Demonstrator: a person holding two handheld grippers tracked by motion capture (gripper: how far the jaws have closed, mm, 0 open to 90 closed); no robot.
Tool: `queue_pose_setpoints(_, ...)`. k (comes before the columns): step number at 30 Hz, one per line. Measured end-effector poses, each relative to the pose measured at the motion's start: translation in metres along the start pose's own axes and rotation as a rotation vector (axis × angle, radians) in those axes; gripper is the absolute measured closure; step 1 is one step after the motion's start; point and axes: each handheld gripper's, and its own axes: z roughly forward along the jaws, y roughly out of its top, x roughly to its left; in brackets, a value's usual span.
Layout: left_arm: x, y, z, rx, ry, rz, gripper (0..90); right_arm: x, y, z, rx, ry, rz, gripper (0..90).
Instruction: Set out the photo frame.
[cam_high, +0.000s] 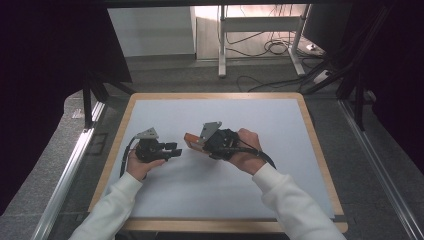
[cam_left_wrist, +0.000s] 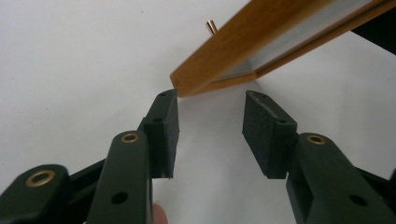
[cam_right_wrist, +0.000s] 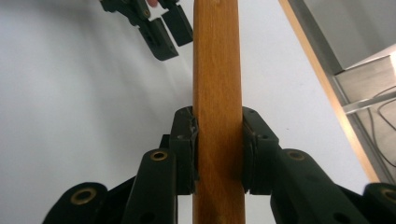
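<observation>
the right gripper (cam_right_wrist: 218, 149) clamps a wooden frame (cam_right_wrist: 217, 88) above the table (cam_high: 280, 115). the left gripper (cam_left_wrist: 210, 123), jaws apart, sits just short of its corner, so the handover looks unfinished.

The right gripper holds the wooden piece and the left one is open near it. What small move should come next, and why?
Probably ease the left gripper forward so its open jaws straddle the free corner of the wooden piece, then close. The right gripper is clamped on the piece, and that corner sits just beyond the left jaw tips, near one pad, not yet between them.
</observation>
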Motion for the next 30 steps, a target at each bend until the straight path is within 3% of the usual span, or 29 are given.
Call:
queue_pose_setpoints(10,0.001,0.000,0.000,0.000,0.002,0.001,56.1,-0.010,-0.005,-0.018,-0.037,0.126,0.040,70.1)
queue_pose_setpoints(13,0.000,0.000,0.001,0.002,0.002,-0.001,56.1,-0.014,-0.013,-0.023,-0.013,0.161,0.033,70.1)
queue_pose_setpoints(17,-0.001,0.000,0.002,0.007,0.002,0.004,56.1,-0.015,-0.019,-0.024,-0.018,0.179,0.043,70.0)
queue_pose_setpoints(25,-0.002,0.000,0.003,0.012,-0.002,0.009,56.0,-0.020,-0.019,-0.015,-0.068,0.138,0.072,69.0)
queue_pose_setpoints(30,-0.002,0.000,0.003,0.012,-0.004,0.007,55.9,-0.021,-0.012,-0.007,-0.062,0.109,0.075,68.3)
